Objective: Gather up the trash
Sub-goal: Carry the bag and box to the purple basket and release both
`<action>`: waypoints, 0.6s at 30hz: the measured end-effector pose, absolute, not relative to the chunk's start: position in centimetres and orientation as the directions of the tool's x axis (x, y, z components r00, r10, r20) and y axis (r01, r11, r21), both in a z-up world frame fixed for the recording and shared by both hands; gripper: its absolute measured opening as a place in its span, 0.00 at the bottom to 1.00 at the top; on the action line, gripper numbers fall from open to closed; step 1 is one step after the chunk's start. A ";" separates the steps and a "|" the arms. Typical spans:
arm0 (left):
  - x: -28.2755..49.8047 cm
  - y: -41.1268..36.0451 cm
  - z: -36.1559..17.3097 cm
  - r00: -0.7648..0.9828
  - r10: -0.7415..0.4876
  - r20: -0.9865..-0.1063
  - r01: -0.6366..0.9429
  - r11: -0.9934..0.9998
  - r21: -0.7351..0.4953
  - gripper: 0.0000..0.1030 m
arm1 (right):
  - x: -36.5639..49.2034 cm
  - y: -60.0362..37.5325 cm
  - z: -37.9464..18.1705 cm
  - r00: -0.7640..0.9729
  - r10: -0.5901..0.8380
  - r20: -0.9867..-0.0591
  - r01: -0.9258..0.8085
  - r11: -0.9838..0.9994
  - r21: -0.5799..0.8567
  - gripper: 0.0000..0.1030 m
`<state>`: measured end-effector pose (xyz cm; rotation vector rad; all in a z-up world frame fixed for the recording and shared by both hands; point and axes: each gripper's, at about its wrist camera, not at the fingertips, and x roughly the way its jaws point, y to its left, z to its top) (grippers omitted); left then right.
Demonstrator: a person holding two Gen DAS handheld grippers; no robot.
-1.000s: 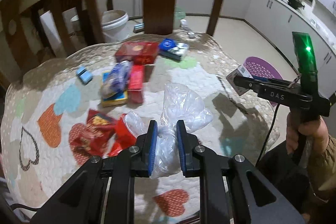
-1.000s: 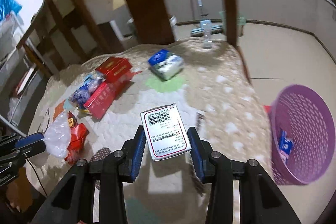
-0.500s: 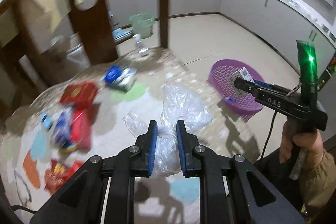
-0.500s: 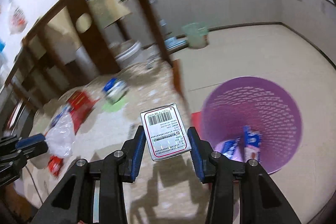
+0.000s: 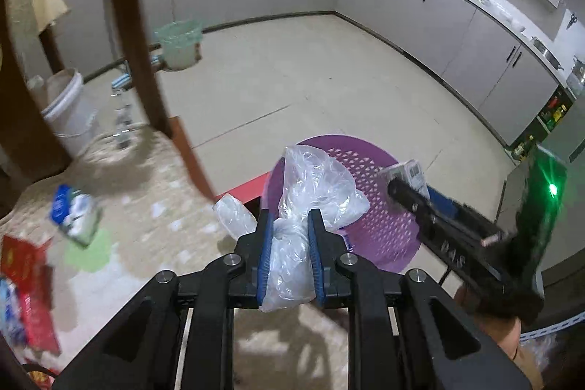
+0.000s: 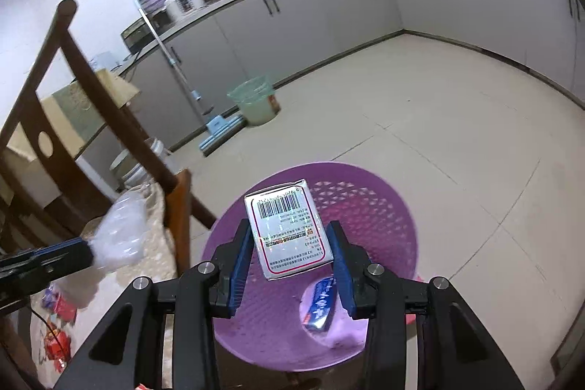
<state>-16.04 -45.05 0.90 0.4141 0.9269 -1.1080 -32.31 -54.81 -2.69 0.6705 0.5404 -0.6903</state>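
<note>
My left gripper [image 5: 290, 236] is shut on a crumpled clear plastic bag [image 5: 314, 192] and holds it at the table's edge, toward the purple basket [image 5: 380, 236]. My right gripper [image 6: 290, 243] is shut on a small white carton with a barcode [image 6: 289, 229] and holds it over the purple basket [image 6: 387, 218]. A blue packet [image 6: 321, 302] lies inside the basket. The right gripper and its carton [image 5: 406, 170] show in the left wrist view above the basket. The left gripper with the bag [image 6: 117, 236] shows at the left of the right wrist view.
The quilted table [image 5: 153, 207] still holds a blue-and-white pack [image 5: 75, 214] and red boxes [image 5: 25, 280]. A wooden chair [image 6: 109, 134] stands at the table's edge. A green bin [image 6: 256, 101], a white bucket [image 5: 69, 105] and a mop [image 6: 215, 130] stand on the tiled floor.
Both grippers have swung right, away from the table, toward the purple basket. The carton now hangs over the basket. The bag has come to the table's edge.
</note>
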 end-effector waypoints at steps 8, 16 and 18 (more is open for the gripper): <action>-16.8 -46.6 0.6 0.157 -0.593 -0.790 0.902 0.412 -0.131 0.59 | -32.8 -55.6 -2.8 0.643 -0.407 -0.649 0.734 0.568 0.372 0.58; -16.9 -41.0 2.0 0.194 -0.564 -0.803 0.864 0.486 -0.133 0.63 | -32.4 -55.1 -2.9 0.653 -0.402 -0.642 0.724 0.580 0.373 0.65; -16.8 -39.2 2.3 0.201 -0.558 -0.805 0.854 0.503 -0.136 0.63 | -31.9 -54.7 -2.8 0.652 -0.404 -0.642 0.723 0.586 0.365 0.65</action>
